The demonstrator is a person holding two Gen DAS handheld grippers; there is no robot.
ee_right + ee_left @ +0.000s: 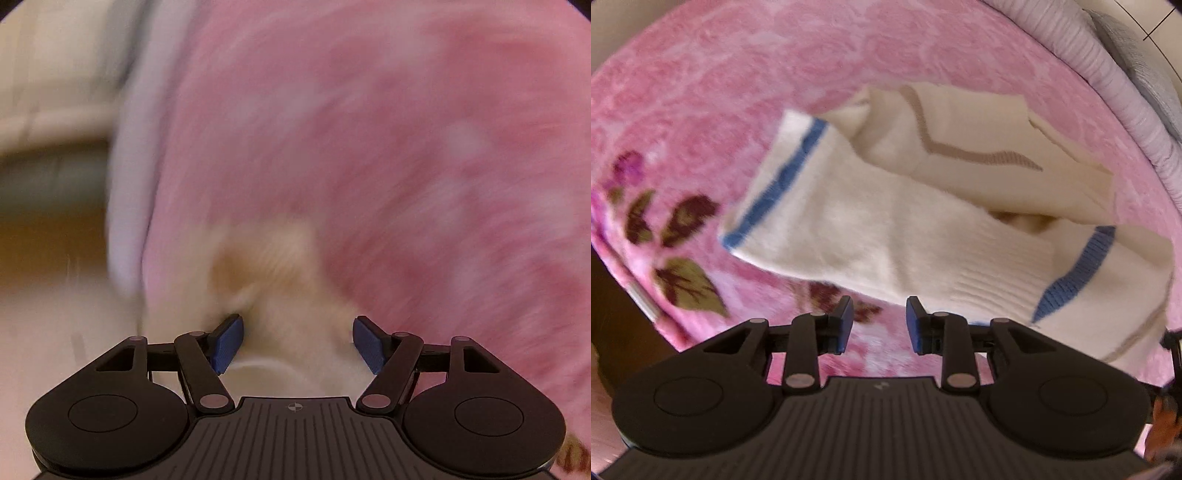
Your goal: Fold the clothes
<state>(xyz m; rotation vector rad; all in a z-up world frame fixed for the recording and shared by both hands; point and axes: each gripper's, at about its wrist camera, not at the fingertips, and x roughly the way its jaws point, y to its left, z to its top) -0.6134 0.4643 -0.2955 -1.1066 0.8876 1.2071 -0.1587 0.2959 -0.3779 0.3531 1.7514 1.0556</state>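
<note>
Blue pads of the left tool (879,325) stood a little apart, gripping nothing, just short of the cream sweater's (886,229) near hem. That sweater lay on the pink blanket (738,92) — its length running away up-right. Across it, the right tool (298,343) gaped wide over a blurred cream fold — not pinched.

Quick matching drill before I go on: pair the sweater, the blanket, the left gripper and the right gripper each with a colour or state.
1 sweater
2 blanket
3 left gripper
4 right gripper

a pink, with leaf print
b cream, with blue stripes
c jaws wide, cream fabric between them
d jaws narrowly open over the blanket, nothing gripped

Pairs: 1-b, 2-a, 3-d, 4-c
</note>
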